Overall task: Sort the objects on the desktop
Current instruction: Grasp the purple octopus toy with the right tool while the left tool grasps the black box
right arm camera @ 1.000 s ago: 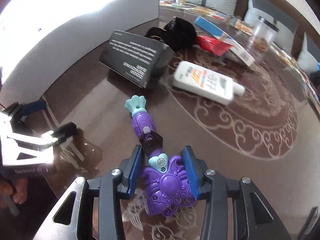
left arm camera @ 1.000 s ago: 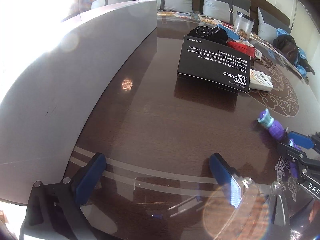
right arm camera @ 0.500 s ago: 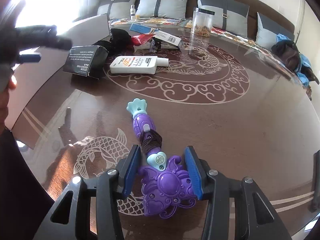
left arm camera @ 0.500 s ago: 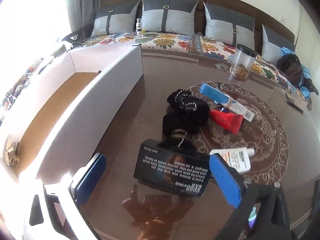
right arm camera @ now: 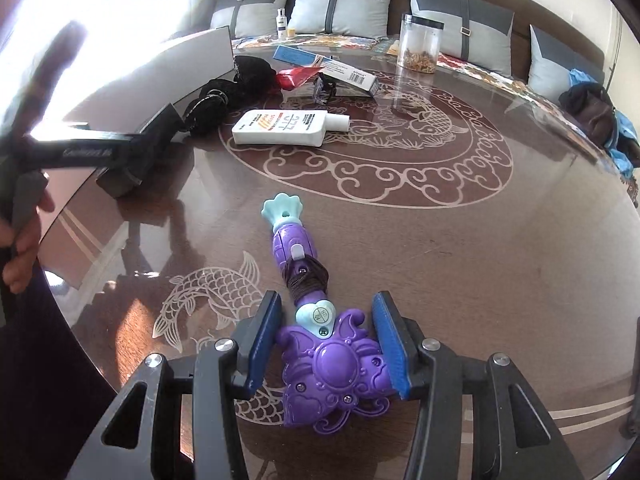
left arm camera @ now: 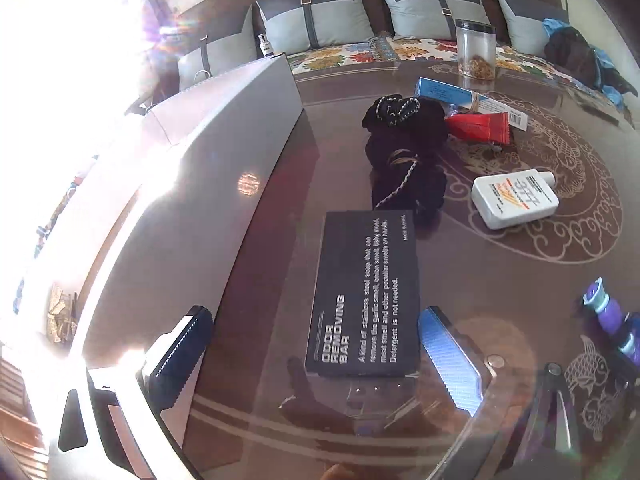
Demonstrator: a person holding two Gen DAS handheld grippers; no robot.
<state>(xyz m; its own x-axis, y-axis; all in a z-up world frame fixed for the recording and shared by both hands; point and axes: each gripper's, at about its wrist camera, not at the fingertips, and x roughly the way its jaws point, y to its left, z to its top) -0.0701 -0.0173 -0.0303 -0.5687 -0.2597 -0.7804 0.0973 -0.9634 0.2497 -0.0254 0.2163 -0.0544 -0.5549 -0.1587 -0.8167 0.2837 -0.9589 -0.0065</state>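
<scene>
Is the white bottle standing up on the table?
No, the white bottle lies flat on its side on the table, its cap pointing right.

One purple toy [right arm camera: 320, 344], one white bottle [right arm camera: 286, 127], one black box [left arm camera: 366, 296], one jar [right arm camera: 418, 45].

I see the dark glossy desk [right arm camera: 460, 240] carrying a purple toy wand [right arm camera: 320, 332], white bottle [right arm camera: 288, 128], black box [left arm camera: 366, 300], black cloth [left arm camera: 404, 148], red packet [left arm camera: 478, 128] and clear jar [right arm camera: 420, 46].

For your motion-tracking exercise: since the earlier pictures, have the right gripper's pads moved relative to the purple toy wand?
Yes. The right gripper has just been opening; its left pad now stands clear of the purple toy wand, which lies between the pads on the patterned table.
</scene>
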